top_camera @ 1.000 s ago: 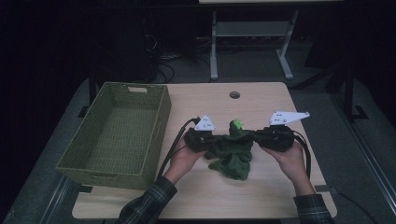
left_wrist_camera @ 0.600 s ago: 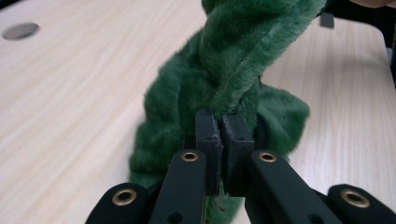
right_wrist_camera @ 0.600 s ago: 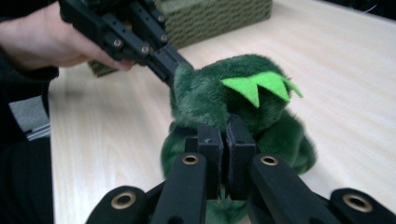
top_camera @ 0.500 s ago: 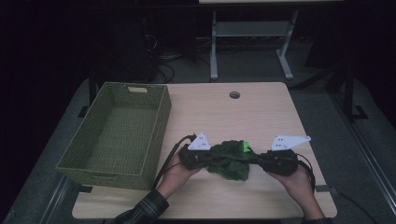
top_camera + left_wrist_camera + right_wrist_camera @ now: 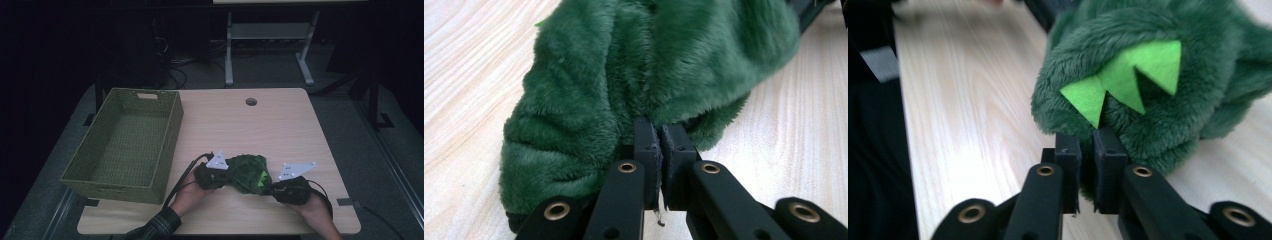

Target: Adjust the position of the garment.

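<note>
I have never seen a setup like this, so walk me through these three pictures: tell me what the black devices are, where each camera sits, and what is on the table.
No robot here: a person holds a hand-held two-jaw tool in each hand. The high view looks down on a wooden table; the left tool and right tool show near its front edge, each with a grey three-cornered plate on top. The other two pictures come from cameras riding on the tools, looking along their black jaws. Between the tools lies a dark green plush garment with bright green felt spikes. The left tool is shut on a fold of it; the right tool's jaws have just been opening slightly, with plush between them. A green woven basket stands on the table's left.
</note>
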Tool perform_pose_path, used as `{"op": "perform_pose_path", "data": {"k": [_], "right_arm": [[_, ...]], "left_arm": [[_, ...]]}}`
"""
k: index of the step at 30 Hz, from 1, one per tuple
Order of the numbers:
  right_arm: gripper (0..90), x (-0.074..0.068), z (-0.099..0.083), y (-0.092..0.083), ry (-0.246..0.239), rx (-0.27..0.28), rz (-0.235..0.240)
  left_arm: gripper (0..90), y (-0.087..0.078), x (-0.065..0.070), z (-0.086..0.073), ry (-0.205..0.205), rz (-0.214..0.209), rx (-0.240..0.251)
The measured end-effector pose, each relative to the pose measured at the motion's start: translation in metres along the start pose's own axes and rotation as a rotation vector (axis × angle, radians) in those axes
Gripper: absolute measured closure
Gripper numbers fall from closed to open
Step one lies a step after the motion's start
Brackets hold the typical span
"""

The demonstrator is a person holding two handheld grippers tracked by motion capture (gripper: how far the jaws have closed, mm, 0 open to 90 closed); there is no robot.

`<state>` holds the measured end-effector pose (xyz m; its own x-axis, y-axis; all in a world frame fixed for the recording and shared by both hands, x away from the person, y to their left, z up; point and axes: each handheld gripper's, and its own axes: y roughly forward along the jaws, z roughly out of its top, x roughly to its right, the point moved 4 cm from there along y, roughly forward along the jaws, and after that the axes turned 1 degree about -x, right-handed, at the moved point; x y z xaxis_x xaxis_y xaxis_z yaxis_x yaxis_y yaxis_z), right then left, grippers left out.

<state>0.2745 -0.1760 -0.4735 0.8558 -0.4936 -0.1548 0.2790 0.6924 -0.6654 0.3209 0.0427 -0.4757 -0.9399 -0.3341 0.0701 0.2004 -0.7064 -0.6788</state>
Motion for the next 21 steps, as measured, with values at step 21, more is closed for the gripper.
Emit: {"op": "perform_pose_path", "data": {"k": [21], "right_arm": [[64.1, 0.037, 0.012, -0.047, 0.105, 0.176, -0.078]], "left_arm": [[87.9, 0.001, -0.001, 0.000, 0.037, 0.019, -0.011]]}}
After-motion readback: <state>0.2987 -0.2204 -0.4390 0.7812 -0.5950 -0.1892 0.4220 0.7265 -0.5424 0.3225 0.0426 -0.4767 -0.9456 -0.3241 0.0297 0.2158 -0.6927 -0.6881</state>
